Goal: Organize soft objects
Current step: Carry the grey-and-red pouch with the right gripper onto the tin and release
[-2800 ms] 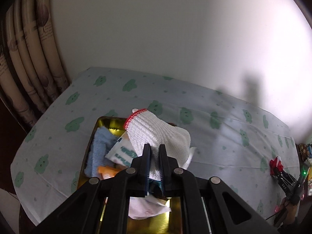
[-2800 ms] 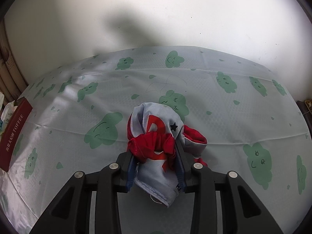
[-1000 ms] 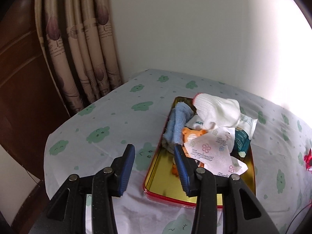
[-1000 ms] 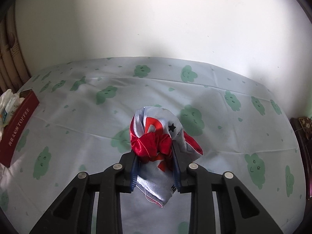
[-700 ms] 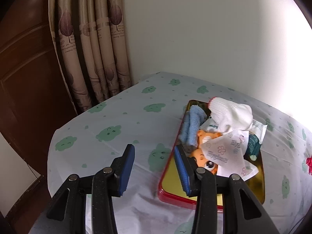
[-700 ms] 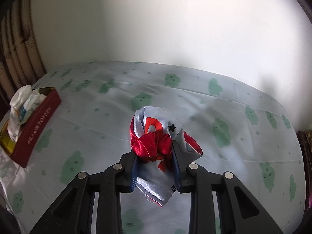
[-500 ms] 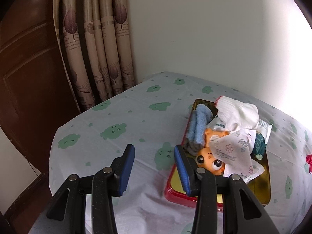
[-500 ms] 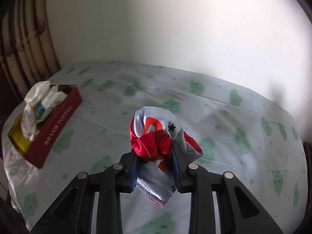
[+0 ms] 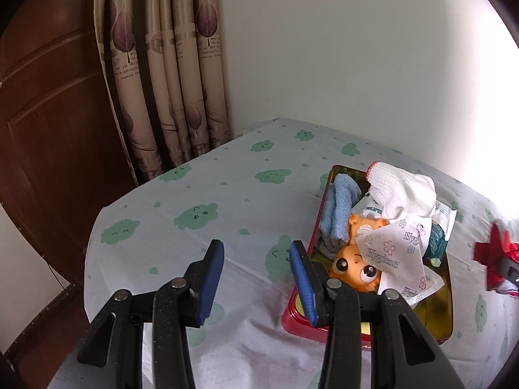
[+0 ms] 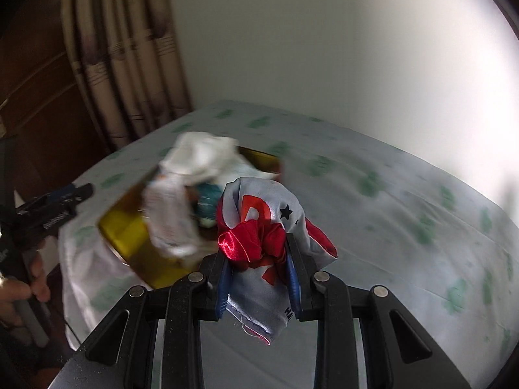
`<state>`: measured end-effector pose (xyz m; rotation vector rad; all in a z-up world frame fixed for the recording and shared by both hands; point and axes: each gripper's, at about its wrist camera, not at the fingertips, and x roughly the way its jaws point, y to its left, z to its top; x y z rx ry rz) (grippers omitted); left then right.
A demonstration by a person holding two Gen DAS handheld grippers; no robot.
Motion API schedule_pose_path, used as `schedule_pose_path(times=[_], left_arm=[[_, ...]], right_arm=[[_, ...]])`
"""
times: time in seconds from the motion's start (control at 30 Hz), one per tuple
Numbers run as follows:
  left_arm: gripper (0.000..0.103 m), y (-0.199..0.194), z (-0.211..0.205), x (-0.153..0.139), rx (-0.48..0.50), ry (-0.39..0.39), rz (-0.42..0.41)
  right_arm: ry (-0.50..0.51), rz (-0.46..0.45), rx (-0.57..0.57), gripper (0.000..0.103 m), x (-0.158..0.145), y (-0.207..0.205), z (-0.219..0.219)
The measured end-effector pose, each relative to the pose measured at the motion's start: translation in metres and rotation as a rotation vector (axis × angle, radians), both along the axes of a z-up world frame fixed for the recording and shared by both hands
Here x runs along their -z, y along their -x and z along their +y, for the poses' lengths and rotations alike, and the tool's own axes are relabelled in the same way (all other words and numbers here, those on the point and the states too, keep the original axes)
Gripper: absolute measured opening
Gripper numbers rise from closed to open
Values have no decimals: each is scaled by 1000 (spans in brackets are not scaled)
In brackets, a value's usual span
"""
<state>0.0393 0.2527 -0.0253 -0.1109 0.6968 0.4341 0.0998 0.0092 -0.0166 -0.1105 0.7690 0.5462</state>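
Note:
My right gripper point(image 10: 256, 243) is shut on a bunched red and pale blue satin cloth point(image 10: 262, 223), held in the air close beside the red and gold tin point(image 10: 129, 230). In the left wrist view that tin point(image 9: 434, 324) holds a white knit glove point(image 9: 402, 191), a blue towel point(image 9: 339, 207), an orange doll point(image 9: 353, 265) and a printed tissue pack point(image 9: 395, 256). My left gripper point(image 9: 256, 253) hangs open and empty just left of the tin, above the tablecloth. The red cloth point(image 9: 496, 256) shows at that view's right edge.
A pale tablecloth with green clouds point(image 9: 201, 214) covers the table. Patterned curtains point(image 9: 168, 81) and a dark wooden door point(image 9: 48, 129) stand at the left behind it, a white wall at the back. A hand point(image 10: 19, 288) holds the left gripper's handle.
My right gripper has swung left with the cloth, bringing the tin from the far left edge to just beside it. The left gripper drifted slightly back and left from the tin, still open.

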Motion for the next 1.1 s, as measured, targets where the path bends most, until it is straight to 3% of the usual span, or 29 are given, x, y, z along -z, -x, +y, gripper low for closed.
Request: schedule_pose_path(times=[0.2, 0.4, 0.63, 0.73, 1.1], left_arm=[[43, 1, 1, -2, -3, -7, 6], [43, 1, 7, -2, -19, 8, 3], [43, 1, 9, -1, -15, 22, 3], [43, 2, 9, -1, -15, 32, -4], [43, 2, 8, -1, -10, 42, -5]], right_arm=[[-21, 32, -66, 27, 7, 2, 51], [-19, 57, -91, 28, 19, 0, 75], [-1, 59, -82, 46, 27, 0, 79], [5, 54, -76, 63, 26, 2, 76], [-23, 88, -52, 78, 27, 9, 63]])
